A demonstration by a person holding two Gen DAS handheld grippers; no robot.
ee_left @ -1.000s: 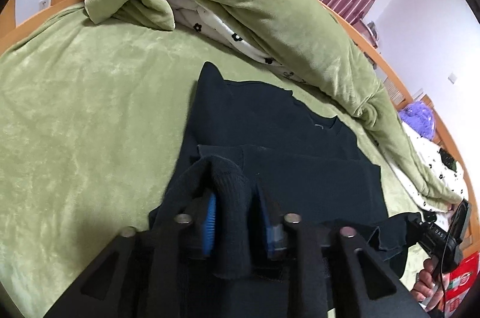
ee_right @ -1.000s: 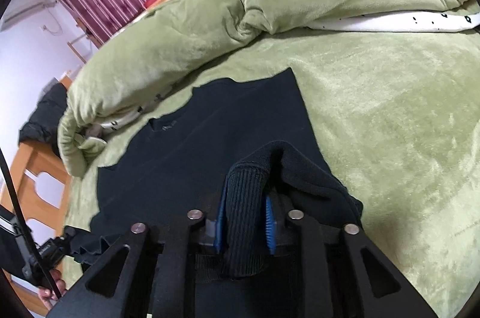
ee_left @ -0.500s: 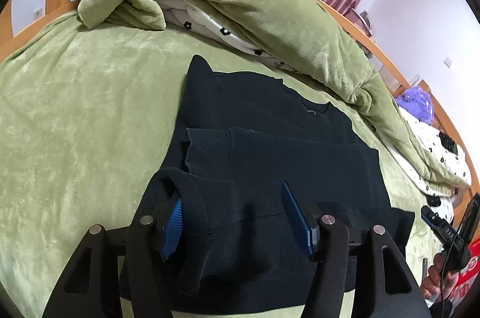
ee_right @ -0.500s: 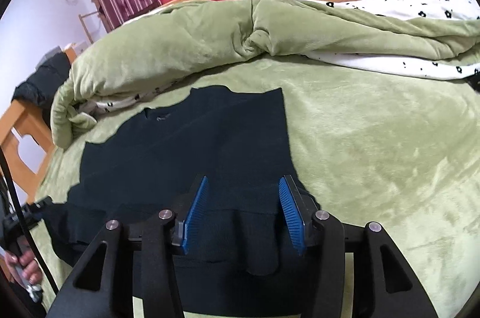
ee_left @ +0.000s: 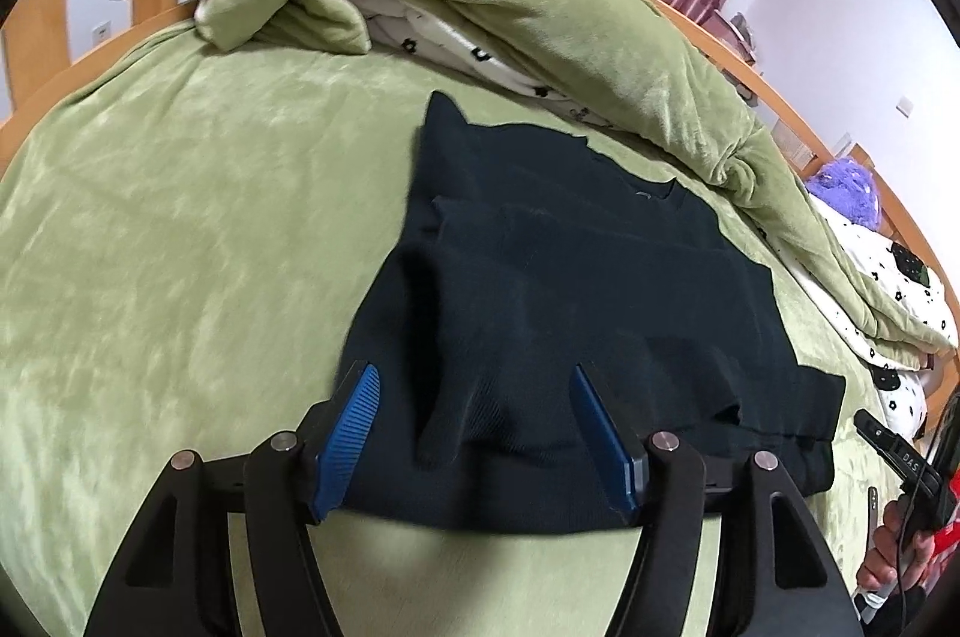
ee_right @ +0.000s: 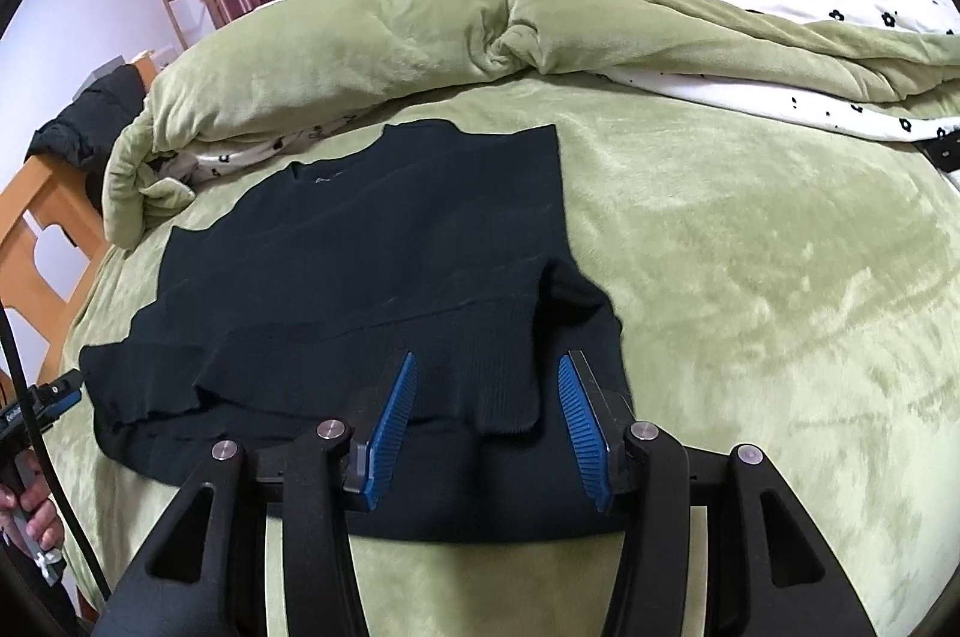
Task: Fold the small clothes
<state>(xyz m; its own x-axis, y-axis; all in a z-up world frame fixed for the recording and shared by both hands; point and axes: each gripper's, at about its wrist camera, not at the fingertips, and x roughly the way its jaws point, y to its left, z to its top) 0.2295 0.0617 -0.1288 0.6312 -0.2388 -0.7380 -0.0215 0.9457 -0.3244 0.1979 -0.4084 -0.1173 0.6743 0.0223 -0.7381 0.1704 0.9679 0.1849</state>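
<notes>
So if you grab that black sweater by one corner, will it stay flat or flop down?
Probably flop: the black sweater is soft knit, already sagging into wrinkles at its folded hem. It likely won't slide much either, since the fuzzy green blanket looks grippy. It seems light.

left hand-held gripper (ee_left: 474,391): jaws just opened, pads clear | black garment (ee_left: 576,313): folded, flat on green blanket (ee_left: 180,229)

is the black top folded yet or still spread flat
Partly folded. The black top lies on the green blanket with its bottom hem laid back over the body; collar end remains spread.
</notes>
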